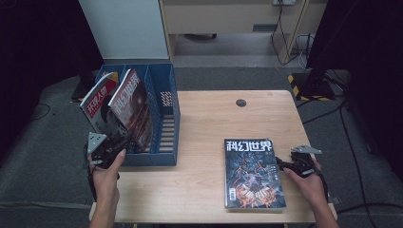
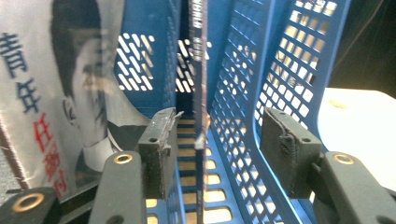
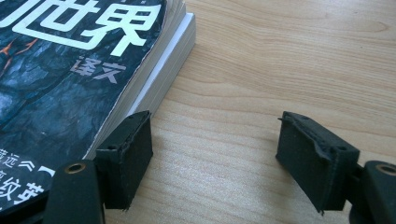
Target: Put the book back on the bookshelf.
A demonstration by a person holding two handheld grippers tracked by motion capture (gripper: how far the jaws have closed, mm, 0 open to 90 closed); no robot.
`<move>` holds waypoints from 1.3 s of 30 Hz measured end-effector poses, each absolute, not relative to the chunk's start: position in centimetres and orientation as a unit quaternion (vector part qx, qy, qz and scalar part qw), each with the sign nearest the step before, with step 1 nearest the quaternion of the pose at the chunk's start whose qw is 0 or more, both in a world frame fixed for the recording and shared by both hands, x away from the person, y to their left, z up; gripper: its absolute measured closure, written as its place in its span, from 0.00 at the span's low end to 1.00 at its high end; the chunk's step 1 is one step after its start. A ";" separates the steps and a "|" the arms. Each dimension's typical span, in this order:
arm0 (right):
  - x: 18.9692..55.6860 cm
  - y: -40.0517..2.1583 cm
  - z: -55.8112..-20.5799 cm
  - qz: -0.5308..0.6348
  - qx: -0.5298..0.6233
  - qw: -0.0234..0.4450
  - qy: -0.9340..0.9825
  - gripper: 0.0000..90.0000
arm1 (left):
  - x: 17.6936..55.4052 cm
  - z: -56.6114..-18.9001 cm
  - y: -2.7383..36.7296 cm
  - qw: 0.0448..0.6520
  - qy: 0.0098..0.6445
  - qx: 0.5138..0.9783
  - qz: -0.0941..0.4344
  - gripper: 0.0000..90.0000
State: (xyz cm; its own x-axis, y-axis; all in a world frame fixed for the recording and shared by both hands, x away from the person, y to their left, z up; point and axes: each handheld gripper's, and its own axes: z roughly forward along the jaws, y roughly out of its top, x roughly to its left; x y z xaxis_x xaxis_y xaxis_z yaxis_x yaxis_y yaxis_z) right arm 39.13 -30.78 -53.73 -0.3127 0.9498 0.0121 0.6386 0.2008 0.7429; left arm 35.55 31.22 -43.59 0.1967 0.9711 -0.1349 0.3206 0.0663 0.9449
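On the wooden table (image 1: 199,142), two magazines already stand in the blue perforated plastic file rack (image 1: 164,114); one dark-covered magazine (image 1: 252,173) lies flat. Left gripper (image 2: 217,144) gapes around a filed magazine's edge; right gripper (image 3: 215,158) gapes beside the flat one.

Two magazines (image 1: 119,102) in left rack (image 1: 164,111); third magazine (image 1: 252,173) lies right.

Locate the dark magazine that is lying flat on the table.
In the high view the dark magazine lies on the wooden table toward its right front, beside the right gripper and well right of the blue file rack.
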 end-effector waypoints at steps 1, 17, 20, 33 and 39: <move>39.1 -30.8 -53.7 0.332 0.537 0.234 0.739 0.29 | 35.6 -43.6 31.0 0.492 0.537 0.600 0.331 0.48; 39.3 -31.1 -53.7 0.320 0.545 0.243 0.736 0.22 | 36.4 -43.9 27.9 0.510 0.485 0.655 0.275 0.32; 39.3 -31.4 -53.5 0.322 0.545 0.249 0.733 0.24 | 36.5 -44.0 27.1 0.498 0.479 0.670 0.272 0.27; 38.6 -31.4 -51.2 0.359 0.517 0.283 0.724 0.55 | 36.3 -43.9 24.1 0.487 0.443 0.709 0.252 0.20; 38.4 -30.9 -50.4 0.376 0.504 0.286 0.723 0.63 | 36.4 -44.0 23.0 0.490 0.429 0.721 0.235 0.17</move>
State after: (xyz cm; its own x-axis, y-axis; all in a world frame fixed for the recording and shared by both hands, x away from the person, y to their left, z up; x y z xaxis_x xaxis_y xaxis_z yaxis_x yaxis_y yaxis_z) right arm 38.39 -30.86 -50.37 -0.3281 0.9441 -0.0334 0.5144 0.2082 0.8319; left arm 36.39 22.96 -43.96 0.5211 0.8496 -0.0812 0.3882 -0.1512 0.9091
